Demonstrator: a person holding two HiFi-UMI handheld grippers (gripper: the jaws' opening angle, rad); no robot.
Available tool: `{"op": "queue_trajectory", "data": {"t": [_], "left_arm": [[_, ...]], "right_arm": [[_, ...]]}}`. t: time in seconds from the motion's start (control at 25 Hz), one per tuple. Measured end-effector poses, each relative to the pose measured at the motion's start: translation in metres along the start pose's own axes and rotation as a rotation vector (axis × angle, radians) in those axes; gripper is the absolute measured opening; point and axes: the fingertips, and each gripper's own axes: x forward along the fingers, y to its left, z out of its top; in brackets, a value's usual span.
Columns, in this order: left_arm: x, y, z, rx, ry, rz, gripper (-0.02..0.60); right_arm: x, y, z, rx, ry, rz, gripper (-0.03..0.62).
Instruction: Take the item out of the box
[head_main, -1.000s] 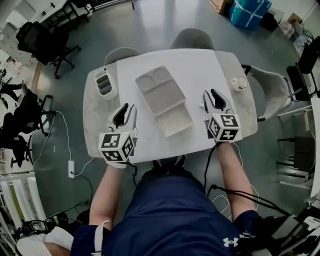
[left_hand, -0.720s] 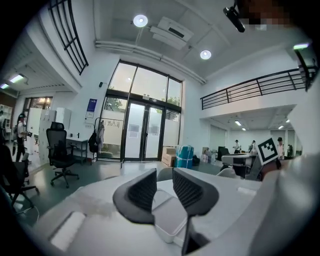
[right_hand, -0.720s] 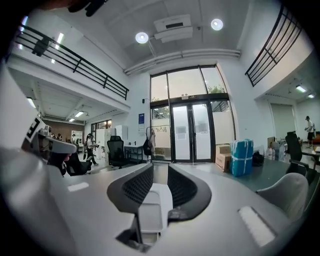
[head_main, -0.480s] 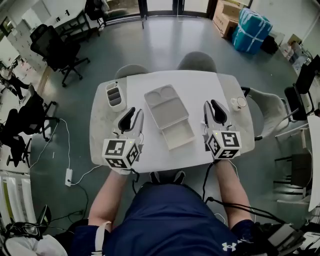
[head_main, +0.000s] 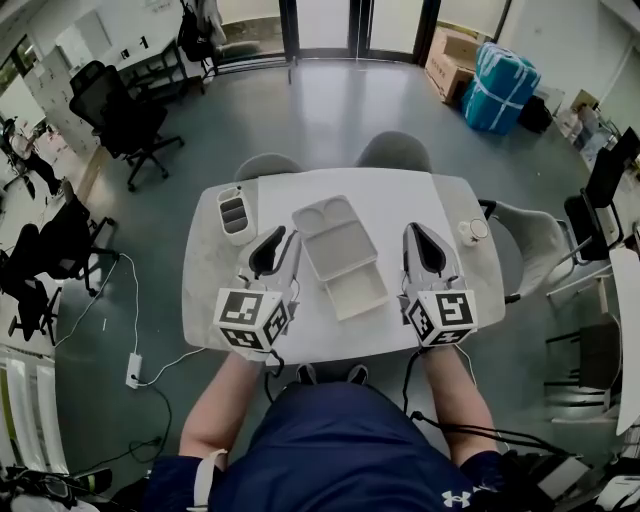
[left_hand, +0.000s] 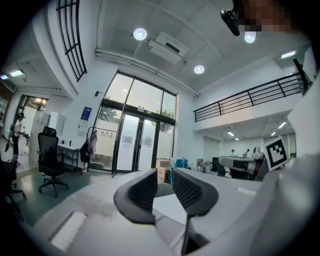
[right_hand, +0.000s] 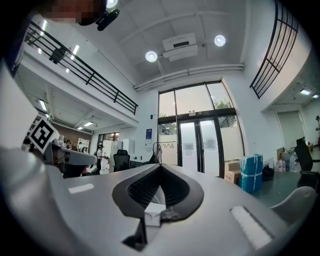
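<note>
A pale grey box (head_main: 338, 255) lies open in the middle of the white table (head_main: 400, 200), its two halves side by side; I cannot make out an item in it. My left gripper (head_main: 281, 244) hovers left of the box, lifted off the table and pointing level. Its jaws (left_hand: 164, 181) stand open with nothing between them, and they have just been closing a little. My right gripper (head_main: 419, 234) hovers right of the box, also raised and level. In the right gripper view its two black pads (right_hand: 160, 172) meet at the tips, shut on nothing.
A small grey compartment container (head_main: 236, 212) sits at the table's back left, and a cup (head_main: 470, 230) at the right edge. Two chairs (head_main: 392, 150) stand at the far side and another chair (head_main: 530, 240) at the right. Office chairs and cables lie on the floor to the left.
Both grippers have risen from the table beside the box. The right jaws have gone from apart to shut. The box has not moved.
</note>
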Motion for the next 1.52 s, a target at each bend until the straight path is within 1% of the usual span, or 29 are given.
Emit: {"op": "queue_trajectory", "data": {"t": [0.12, 0.24, 0.28, 0.4, 0.44, 0.6, 0.8, 1.0, 1.32, 1.52], "left_arm": [[-0.003, 0.002, 0.002, 0.002, -0.009, -0.001, 0.098], [-0.007, -0.001, 0.005, 0.032, -0.015, -0.007, 0.092], [-0.007, -0.001, 0.007, 0.039, -0.020, -0.009, 0.078], [-0.009, 0.003, 0.013, 0.038, -0.040, -0.006, 0.009], [-0.010, 0.006, 0.013, 0.031, -0.045, -0.003, 0.003], [-0.010, 0.015, 0.012, 0.009, -0.054, 0.015, 0.002], [-0.005, 0.017, 0.013, -0.004, -0.067, -0.010, 0.002], [-0.001, 0.018, 0.010, -0.023, -0.075, -0.026, 0.003], [0.007, 0.030, 0.003, -0.046, -0.069, -0.038, 0.002], [0.012, 0.040, 0.000, -0.056, -0.067, -0.039, 0.003]], "right_arm": [[-0.001, 0.010, 0.003, 0.013, -0.003, 0.024, 0.003], [-0.003, 0.016, 0.005, 0.022, -0.001, 0.045, 0.003], [-0.003, 0.016, 0.007, 0.019, -0.001, 0.048, 0.003], [-0.001, 0.018, 0.010, 0.003, -0.005, 0.055, 0.003], [0.000, 0.020, 0.010, -0.006, -0.007, 0.057, 0.003], [0.001, 0.025, 0.009, -0.026, -0.005, 0.058, 0.002], [0.003, 0.027, 0.012, -0.034, -0.012, 0.069, 0.002], [0.003, 0.025, 0.014, -0.035, -0.008, 0.059, 0.002], [0.009, 0.026, 0.007, -0.043, 0.018, 0.039, 0.002], [0.018, 0.029, 0.006, -0.048, 0.022, 0.042, 0.002]]}}
